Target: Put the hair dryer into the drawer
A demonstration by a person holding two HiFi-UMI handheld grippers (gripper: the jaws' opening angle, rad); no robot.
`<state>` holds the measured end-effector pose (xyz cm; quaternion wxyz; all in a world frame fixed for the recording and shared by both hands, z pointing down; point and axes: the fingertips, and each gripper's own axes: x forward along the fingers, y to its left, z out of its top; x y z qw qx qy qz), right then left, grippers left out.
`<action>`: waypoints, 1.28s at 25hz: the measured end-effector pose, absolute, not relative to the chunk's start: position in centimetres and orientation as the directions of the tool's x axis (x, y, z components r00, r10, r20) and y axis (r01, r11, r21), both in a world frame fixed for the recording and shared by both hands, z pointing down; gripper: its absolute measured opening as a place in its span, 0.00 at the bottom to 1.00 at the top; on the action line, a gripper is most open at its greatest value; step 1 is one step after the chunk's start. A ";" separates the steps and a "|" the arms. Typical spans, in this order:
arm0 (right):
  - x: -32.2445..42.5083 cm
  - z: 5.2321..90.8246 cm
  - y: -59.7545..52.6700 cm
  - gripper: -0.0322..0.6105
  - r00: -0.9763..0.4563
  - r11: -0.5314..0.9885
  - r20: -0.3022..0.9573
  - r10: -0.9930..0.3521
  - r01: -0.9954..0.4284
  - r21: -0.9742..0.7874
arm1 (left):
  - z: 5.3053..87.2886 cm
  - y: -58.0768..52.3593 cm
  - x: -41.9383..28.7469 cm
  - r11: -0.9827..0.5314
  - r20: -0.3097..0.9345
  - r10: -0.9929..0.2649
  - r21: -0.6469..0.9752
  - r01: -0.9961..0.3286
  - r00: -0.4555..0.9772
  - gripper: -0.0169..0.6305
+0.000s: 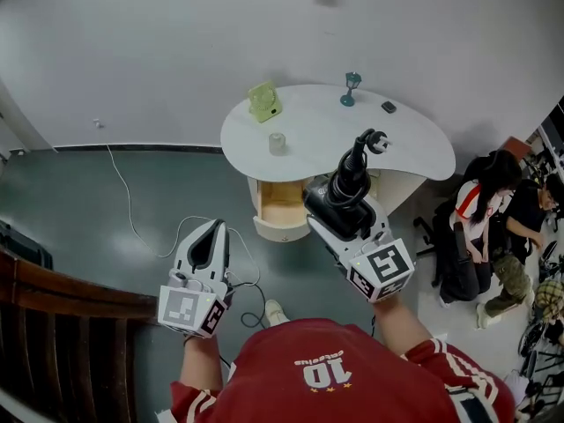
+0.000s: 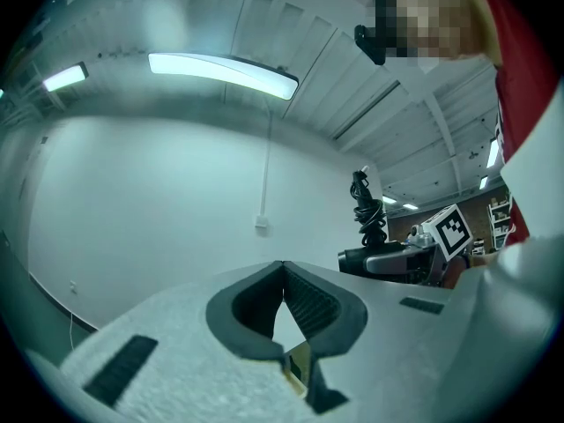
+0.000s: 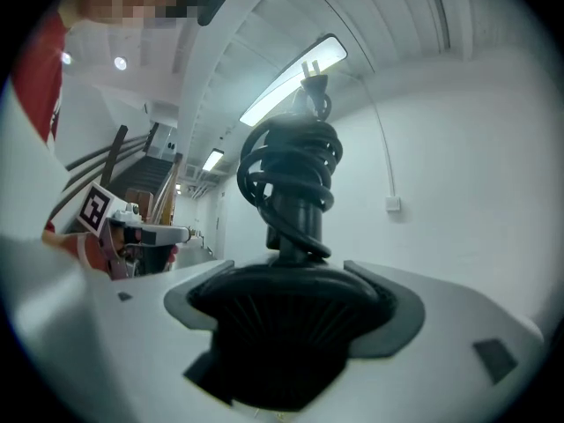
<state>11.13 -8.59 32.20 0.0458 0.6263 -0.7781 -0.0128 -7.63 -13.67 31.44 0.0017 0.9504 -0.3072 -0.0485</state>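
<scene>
My right gripper [image 1: 340, 206] is shut on the black hair dryer [image 1: 335, 203], held in the air in front of the table. The dryer's body fills the jaws [image 3: 280, 317]. Its handle [image 3: 295, 199] points up, wrapped in the coiled cord, with the plug [image 1: 377, 139] at the top. Just left of the dryer the wooden drawer [image 1: 282, 206] stands pulled out under the white tabletop [image 1: 397, 152]. My left gripper [image 1: 210, 229] hangs lower left over the floor, shut with nothing in it; its fingertips [image 2: 284, 270] meet. The dryer [image 2: 377, 256] also shows in the left gripper view.
On the tabletop stand a green box-like thing [image 1: 263, 100], a teal stemmed cup [image 1: 352, 87], a small dark item [image 1: 389, 107] and a white cylinder [image 1: 277, 143]. People sit at the right [image 1: 483, 227]. A white cable [image 1: 132, 214] trails on the floor. A wooden railing [image 1: 53, 315] is at the lower left.
</scene>
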 end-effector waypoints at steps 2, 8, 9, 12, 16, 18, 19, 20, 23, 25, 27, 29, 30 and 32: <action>10.9 32.6 -10.4 0.65 -0.211 0.216 0.074 -0.975 -0.973 0.077 | 31.4 -15.4 -7.7 -0.814 -0.086 -0.580 0.035 -0.579 0.810 0.03; 9.9 33.7 -14.0 0.65 -0.233 0.241 0.096 -0.968 -0.967 0.084 | 32.1 -18.9 -7.4 -0.826 -0.073 -0.564 0.038 -0.563 0.823 0.03; 9.7 33.8 -14.4 0.65 -0.238 0.247 0.099 -0.966 -0.965 0.088 | 32.4 -19.1 -7.4 -0.827 -0.071 -0.563 0.046 -0.561 0.824 0.03; 9.7 34.4 -15.1 0.65 -0.236 0.247 0.104 -0.966 -0.963 0.108 | 33.0 -19.5 -7.0 -0.832 -0.066 -0.555 0.062 -0.552 0.829 0.03; 10.6 35.9 -16.2 0.65 -0.236 0.249 0.126 -0.963 -0.964 0.095 | 34.4 -19.5 -6.2 -0.841 -0.039 -0.540 0.065 -0.538 0.840 0.03; 11.2 37.6 -16.6 0.65 -0.258 0.275 0.166 -0.952 -0.957 0.095 | 35.2 -19.4 -5.5 -0.851 -0.017 -0.524 0.053 -0.523 0.851 0.03; 11.4 38.5 -16.9 0.65 -0.269 0.291 0.190 -0.944 -0.951 0.101 | 35.4 -19.4 -5.2 -0.854 -0.009 -0.519 0.041 -0.518 0.855 0.03; 11.5 39.5 -17.2 0.65 -0.279 0.306 0.212 -0.937 -0.945 0.111 | 35.6 -19.4 -4.9 -0.856 -0.005 -0.516 0.029 -0.515 0.857 0.03; 11.8 42.3 -18.3 0.65 -0.313 0.358 0.265 -0.912 -0.923 0.141 | 35.9 -19.8 -4.4 -0.853 0.001 -0.522 0.017 -0.522 0.853 0.03; 11.7 44.4 -19.0 0.65 -0.343 0.400 0.302 -0.889 -0.904 0.149 | 36.6 -20.0 -4.3 -0.843 0.020 -0.537 0.030 -0.537 0.843 0.03; 11.9 46.5 -19.8 0.65 -0.367 0.434 0.343 -0.865 -0.890 0.142 | 37.3 -20.4 -4.2 -0.832 0.045 -0.552 0.036 -0.554 0.833 0.03; 12.1 48.9 -20.6 0.65 -0.386 0.464 0.385 -0.838 -0.876 0.132 | 38.0 -21.0 -4.0 -0.820 0.069 -0.568 0.039 -0.571 0.820 0.03; 12.2 50.0 -21.0 0.65 -0.396 0.481 0.407 -0.823 -0.867 0.128 | 38.2 -21.3 -3.9 -0.812 0.079 -0.578 0.044 -0.582 0.812 0.03; 12.4 52.3 -21.6 0.65 -0.416 0.517 0.449 -0.791 -0.846 0.128 | 38.4 -22.0 -3.7 -0.797 0.092 -0.595 0.056 -0.601 0.798 0.03</action>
